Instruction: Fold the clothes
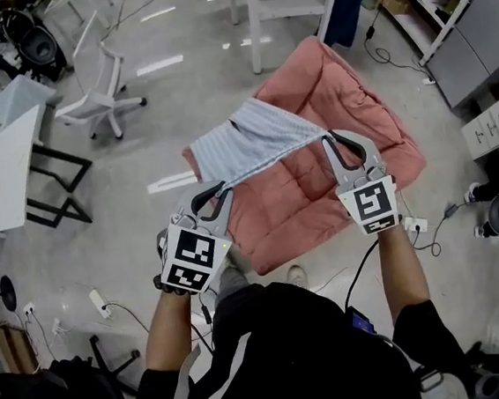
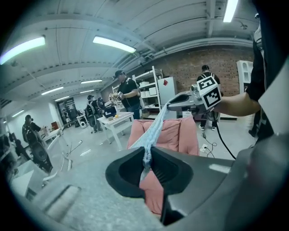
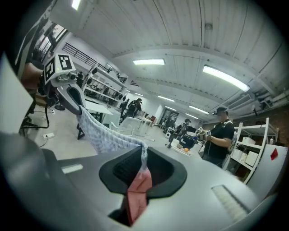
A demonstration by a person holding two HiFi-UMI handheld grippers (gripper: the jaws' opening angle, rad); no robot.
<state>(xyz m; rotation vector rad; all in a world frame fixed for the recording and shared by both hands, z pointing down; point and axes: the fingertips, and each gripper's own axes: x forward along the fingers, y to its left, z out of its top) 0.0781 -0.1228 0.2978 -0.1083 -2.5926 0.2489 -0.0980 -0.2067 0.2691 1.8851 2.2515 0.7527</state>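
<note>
Pink quilted floor cushion (image 1: 355,103): spread underneath. Pale blue striped cloth garment (image 1: 252,141): stretched in air above cushion. Left gripper (image 1: 218,191), right gripper (image 1: 332,139): jaws clamped on opposite garment corners. Step: spreading taut. Next, probably: lowering flat, then folding.

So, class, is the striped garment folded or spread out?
Spread out: the striped garment hangs stretched between the left gripper and right gripper, both clamped on it.

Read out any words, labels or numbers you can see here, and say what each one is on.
No text here can be read.
Left tool and right tool: square marker patterns only, no letters.
Boxes: marks too small to read.
</note>
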